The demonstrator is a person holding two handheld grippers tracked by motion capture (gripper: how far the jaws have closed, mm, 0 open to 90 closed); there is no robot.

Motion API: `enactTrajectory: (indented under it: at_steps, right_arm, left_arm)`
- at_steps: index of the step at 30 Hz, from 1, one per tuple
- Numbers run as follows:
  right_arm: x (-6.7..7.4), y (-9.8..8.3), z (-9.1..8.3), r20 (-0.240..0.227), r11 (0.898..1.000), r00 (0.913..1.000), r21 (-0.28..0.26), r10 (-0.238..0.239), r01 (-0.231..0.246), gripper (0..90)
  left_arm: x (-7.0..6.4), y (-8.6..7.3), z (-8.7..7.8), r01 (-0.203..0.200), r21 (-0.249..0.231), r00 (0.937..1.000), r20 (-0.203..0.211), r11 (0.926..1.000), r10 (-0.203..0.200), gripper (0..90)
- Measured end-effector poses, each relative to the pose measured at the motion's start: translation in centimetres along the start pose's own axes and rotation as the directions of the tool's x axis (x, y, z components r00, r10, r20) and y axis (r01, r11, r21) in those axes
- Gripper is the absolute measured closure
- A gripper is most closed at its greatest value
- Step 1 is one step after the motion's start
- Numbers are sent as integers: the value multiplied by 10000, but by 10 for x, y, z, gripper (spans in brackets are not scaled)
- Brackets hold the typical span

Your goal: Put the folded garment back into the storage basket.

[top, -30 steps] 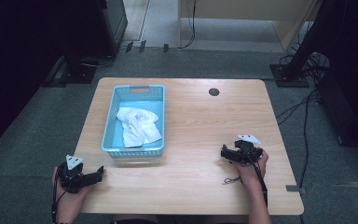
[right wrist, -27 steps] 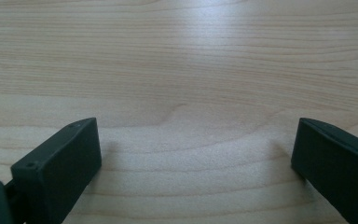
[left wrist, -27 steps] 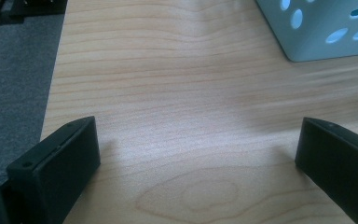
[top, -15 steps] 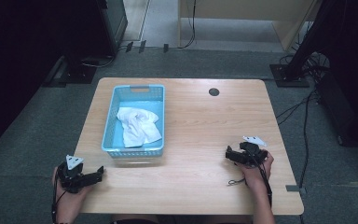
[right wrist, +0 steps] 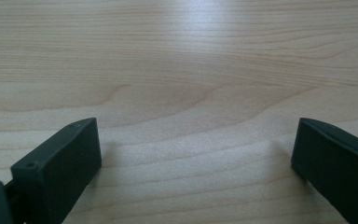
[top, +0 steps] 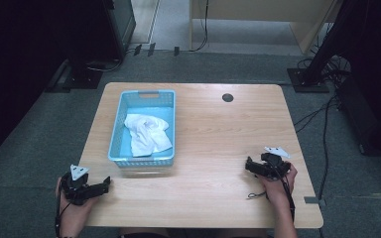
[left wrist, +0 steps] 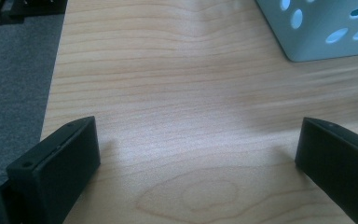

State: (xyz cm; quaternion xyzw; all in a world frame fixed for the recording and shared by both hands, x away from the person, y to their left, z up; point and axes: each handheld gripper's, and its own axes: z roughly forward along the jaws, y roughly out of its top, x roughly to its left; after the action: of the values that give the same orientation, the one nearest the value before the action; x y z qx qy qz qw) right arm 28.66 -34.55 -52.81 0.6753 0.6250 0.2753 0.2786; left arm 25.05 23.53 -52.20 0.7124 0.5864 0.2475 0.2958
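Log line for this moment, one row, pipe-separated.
left gripper: open, empty | right gripper: open, empty | white cloth: in blue basket | table

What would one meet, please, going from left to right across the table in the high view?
Left gripper → blue basket holding the white cloth → dark round hole in the table → right gripper.

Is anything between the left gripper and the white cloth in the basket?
Yes: the blue basket's near wall stands between the left gripper and the white cloth. The tabletop up to it is bare, so the cloth looks reachable only from above.
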Motion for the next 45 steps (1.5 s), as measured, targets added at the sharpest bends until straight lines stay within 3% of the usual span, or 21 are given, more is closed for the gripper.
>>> enactTrajectory:
  at_steps: [45]
  right_arm:
    - [-40,-16,-17,393,9993,9985,-19,382,-381,0]
  left_arm:
    - [0,0,0,-3,0,10000,0,10000,3,0]
